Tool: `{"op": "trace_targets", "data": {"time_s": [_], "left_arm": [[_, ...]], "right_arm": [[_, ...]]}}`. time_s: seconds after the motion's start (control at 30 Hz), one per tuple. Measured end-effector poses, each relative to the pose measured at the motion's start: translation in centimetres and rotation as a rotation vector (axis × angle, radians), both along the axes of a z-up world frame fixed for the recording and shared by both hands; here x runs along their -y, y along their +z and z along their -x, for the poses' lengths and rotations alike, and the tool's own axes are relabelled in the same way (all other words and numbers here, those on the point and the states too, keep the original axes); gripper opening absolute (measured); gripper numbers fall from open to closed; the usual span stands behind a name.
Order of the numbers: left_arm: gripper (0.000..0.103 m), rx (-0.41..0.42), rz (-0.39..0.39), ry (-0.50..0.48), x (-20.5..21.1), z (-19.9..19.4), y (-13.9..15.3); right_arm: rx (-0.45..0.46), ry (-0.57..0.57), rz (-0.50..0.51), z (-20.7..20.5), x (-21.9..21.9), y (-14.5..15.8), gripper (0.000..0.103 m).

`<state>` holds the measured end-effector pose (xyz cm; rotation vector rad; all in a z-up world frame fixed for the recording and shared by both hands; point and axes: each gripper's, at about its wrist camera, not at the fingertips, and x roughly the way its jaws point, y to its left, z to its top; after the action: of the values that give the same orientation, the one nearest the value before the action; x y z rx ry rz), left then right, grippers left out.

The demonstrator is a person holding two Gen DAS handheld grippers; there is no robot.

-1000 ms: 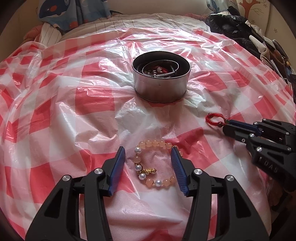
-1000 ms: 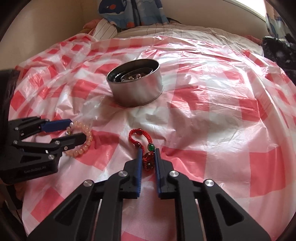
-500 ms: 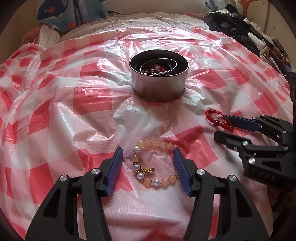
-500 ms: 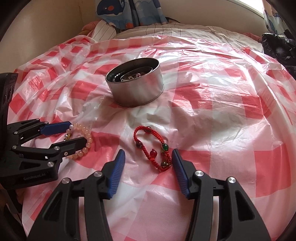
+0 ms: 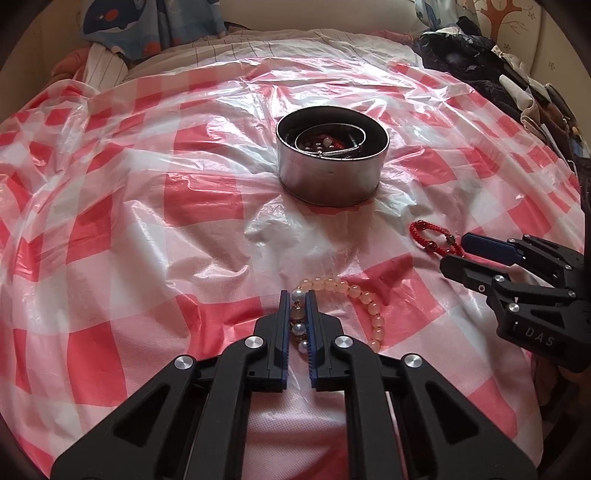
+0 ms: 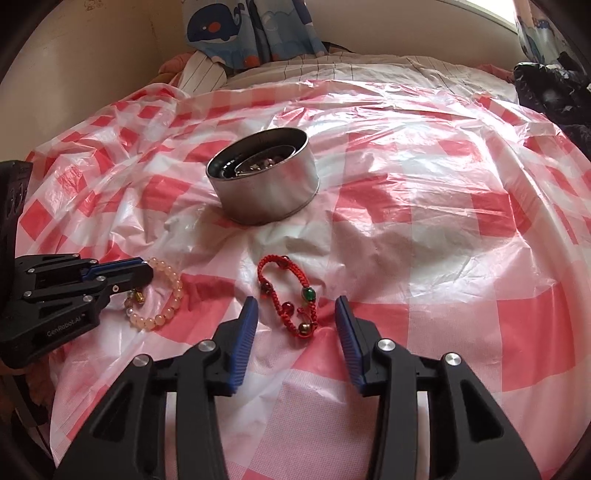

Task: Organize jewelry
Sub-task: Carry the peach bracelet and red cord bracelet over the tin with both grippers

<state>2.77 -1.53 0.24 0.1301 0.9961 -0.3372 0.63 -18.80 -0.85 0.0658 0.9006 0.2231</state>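
A peach bead bracelet [image 5: 364,299] with pearl beads lies on the red-and-white checked plastic sheet [image 5: 147,229]. My left gripper [image 5: 296,300] is shut on its left side; it also shows in the right wrist view [image 6: 146,275], where the bracelet [image 6: 168,295] curves out beside it. A red cord bracelet [image 6: 291,295] with green and brown beads lies flat between the tips of my open right gripper [image 6: 295,314]; it also shows in the left wrist view [image 5: 436,240]. A round metal tin [image 5: 332,162] holding jewelry stands beyond both.
The sheet covers a bed. Striped bedding and a whale-print cloth [image 6: 251,33] lie at the far edge. Dark clothes and bags [image 5: 498,74] are piled at the far right.
My left gripper has shut on the bead bracelet. My right gripper opened and let go of the red cord bracelet, which now lies spread on the sheet.
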Motion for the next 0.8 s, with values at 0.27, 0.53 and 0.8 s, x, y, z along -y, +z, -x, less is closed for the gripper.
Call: {"op": "trace_targets", "data": {"time_s": [0.27, 0.53, 0.8], "left_arm": [[0.007, 0.009, 0.001, -0.049, 1.0, 0.3, 0.3], [0.007, 0.067, 0.186, -0.083, 1.3, 0.0, 4.5], [0.007, 0.083, 0.223, -0.091, 1.6, -0.5, 5.4]], "right_arm": [[-0.02, 0.005, -0.019, -0.1, 0.3, -0.3, 0.013], [0.059, -0.008, -0.14, 0.4, 1.3, 2.0, 0.013], [0.098, -0.014, -0.196, 0.2, 1.7, 3.3, 0.013]]}}
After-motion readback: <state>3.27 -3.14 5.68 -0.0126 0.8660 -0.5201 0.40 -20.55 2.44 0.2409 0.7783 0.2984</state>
